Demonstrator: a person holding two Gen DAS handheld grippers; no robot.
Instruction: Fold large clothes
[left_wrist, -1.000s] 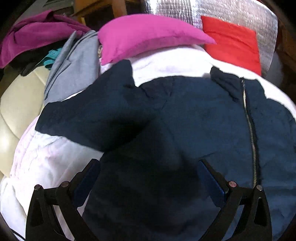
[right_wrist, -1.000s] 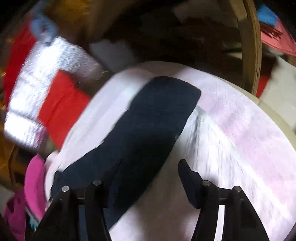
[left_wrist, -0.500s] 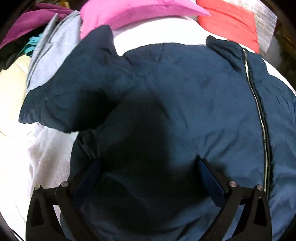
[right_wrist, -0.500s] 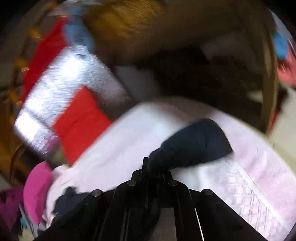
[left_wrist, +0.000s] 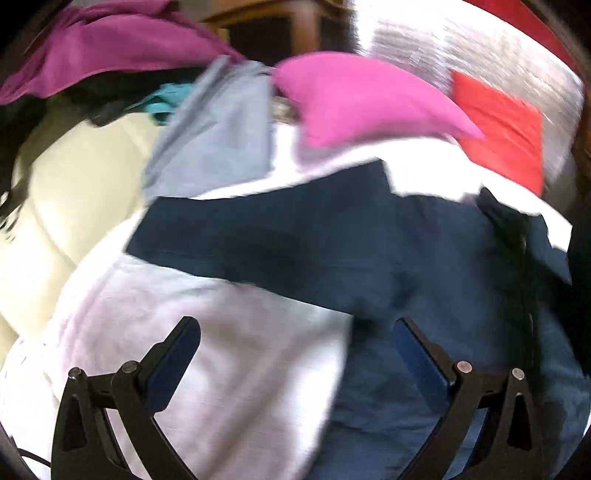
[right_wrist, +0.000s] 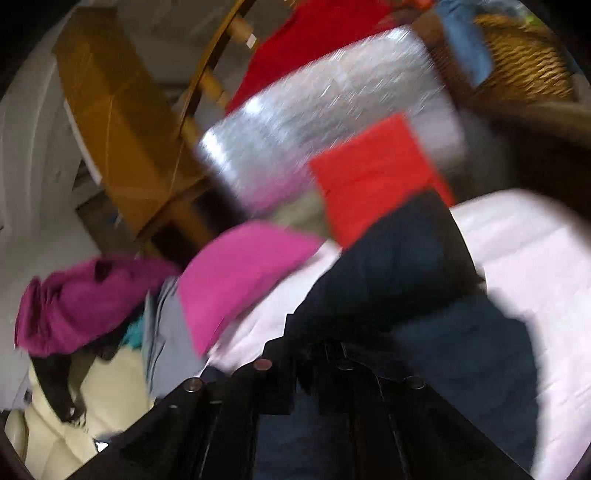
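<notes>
A navy zip jacket (left_wrist: 424, 258) lies spread on a white and pale pink quilt (left_wrist: 221, 350). Its left sleeve (left_wrist: 258, 229) stretches out to the left. My left gripper (left_wrist: 295, 343) is open and empty, just above the quilt at the jacket's left edge. In the right wrist view my right gripper (right_wrist: 332, 354) is shut on the jacket's other sleeve (right_wrist: 399, 258), which rises dark from between the fingers over the jacket body (right_wrist: 472, 354). Both views are blurred by motion.
A pink cushion (left_wrist: 362, 99), a grey garment (left_wrist: 214, 140), a magenta garment (left_wrist: 110, 48) and a red cloth (left_wrist: 502, 133) on a silver sheet (left_wrist: 461, 48) lie at the far side. A cream sofa (left_wrist: 55, 206) is at the left. A wooden frame (right_wrist: 122, 122) and a wicker basket (right_wrist: 524, 62) stand beyond.
My right gripper closed on the jacket sleeve and swung it left across the jacket. My left gripper drew back left off the jacket body and now hangs over the quilt.
</notes>
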